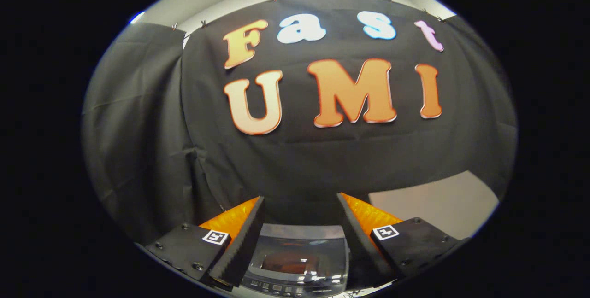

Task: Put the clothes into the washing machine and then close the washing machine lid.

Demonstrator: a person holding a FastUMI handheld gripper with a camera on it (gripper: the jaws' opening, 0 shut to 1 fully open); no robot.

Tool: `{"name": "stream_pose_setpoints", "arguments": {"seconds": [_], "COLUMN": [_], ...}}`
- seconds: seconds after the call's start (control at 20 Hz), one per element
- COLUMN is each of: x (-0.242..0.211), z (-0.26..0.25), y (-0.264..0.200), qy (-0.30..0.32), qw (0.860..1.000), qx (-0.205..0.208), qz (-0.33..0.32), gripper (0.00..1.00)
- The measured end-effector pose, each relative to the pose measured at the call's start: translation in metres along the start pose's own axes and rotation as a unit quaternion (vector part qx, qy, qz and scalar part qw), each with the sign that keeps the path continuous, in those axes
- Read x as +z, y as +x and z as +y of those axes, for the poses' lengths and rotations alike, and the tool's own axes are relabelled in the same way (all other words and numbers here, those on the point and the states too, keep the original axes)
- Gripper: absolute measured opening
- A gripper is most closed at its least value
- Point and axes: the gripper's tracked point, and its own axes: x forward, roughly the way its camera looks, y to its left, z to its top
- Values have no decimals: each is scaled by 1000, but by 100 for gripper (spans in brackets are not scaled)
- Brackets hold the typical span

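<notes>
Washing machine (297, 261) sits low between your fingers (300, 233), its glossy lid down and something reddish showing through the window. Your fingers are spread wide and hold nothing, aimed at the black cloth wall (322, 160).

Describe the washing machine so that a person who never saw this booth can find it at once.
Start at the black cloth wall and look down to its foot. There the washing machine sits, seen between the open fingers of the gripper. Its glossy, see-through lid and the row of buttons along the near edge set it apart from the pale plain surface beside it.
</notes>
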Motion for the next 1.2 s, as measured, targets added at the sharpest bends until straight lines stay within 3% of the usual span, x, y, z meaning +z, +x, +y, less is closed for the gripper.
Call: {"name": "stream_pose_setpoints", "arguments": {"seconds": [0.3,0.65,1.0,1.2], "x": [74,120,137,142], "z": [-92,-169,-211,-211], "y": [-70,-140,-173,-175], "qy": [-24,-7,-19,-16], "qw": [997,992,988,989], "qx": [-49,-83,-103,-97], "qz": [-50,-98,-112,-114], "gripper": [98,97,97,97]}}
